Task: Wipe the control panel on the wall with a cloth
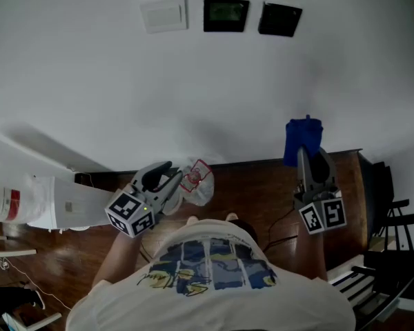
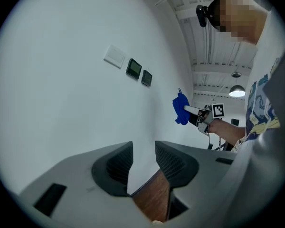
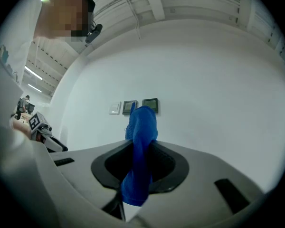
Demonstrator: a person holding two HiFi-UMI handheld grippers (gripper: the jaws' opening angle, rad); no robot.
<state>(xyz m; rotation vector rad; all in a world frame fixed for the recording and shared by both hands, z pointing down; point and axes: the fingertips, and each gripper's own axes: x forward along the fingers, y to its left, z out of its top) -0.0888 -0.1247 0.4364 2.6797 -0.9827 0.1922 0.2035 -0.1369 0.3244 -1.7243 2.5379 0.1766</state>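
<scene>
High on the white wall hang a white switch plate (image 1: 164,13), a dark control panel with a greenish screen (image 1: 225,14) and a black panel (image 1: 279,19). A blue cloth (image 1: 303,138) sticks up from my right gripper (image 1: 306,150), which is shut on it, well below the panels and to their right. In the right gripper view the cloth (image 3: 140,151) fills the jaws and partly covers the panels (image 3: 150,105) beyond. My left gripper (image 1: 168,172) is lower left, open with nothing in it; its own view shows the gap (image 2: 143,156), the panels (image 2: 133,68) and the cloth (image 2: 181,109) far off.
A white cabinet (image 1: 45,202) stands against the wall at the left. A white and red plastic bag (image 1: 197,181) lies on the wood floor (image 1: 252,185) by the baseboard. Dark furniture with black frames (image 1: 390,216) stands at the right.
</scene>
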